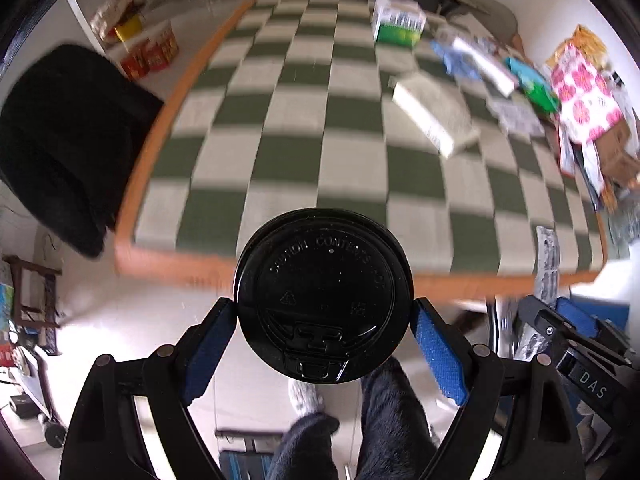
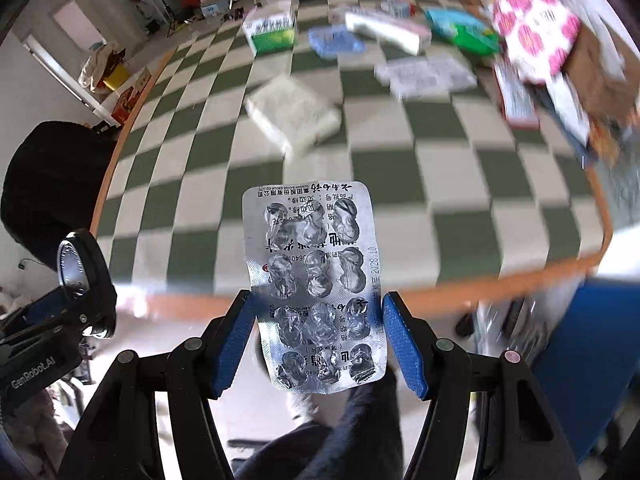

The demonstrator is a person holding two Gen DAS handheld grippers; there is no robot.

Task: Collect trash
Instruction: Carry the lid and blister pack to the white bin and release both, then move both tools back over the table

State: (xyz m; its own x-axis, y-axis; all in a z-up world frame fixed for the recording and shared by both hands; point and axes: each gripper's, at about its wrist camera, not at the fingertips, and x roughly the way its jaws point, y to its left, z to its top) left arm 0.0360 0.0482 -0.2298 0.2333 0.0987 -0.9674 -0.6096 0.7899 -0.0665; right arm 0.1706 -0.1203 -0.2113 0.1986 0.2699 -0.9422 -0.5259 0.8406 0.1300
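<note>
While its blue pads press on either side of a black cup lid, the left hand-held gripper carries that lid clear of the counter, in front of the near orange edge, with the lid's raised lettering facing the camera. The right hand-held gripper is closed on a spent silver blister pack, its pads against the pack's two long edges; the pack stands up between the fingers, its pockets crushed and empty, also held out past the near edge of the counter. In the left wrist view the right tool shows at the lower right, and the strip it holds can be seen edge-on.

Behind both lies the green-and-white checked cloth. On it, well apart from the grippers, rests a flat white box near the middle. Farther back stands a green-and-white carton, with a blue packet, a long white box and a green bag in a loose row to its right. A pink-flowered bag leans at the far right corner over a heap of cardboard and papers. A black chair back sits off the left edge.
</note>
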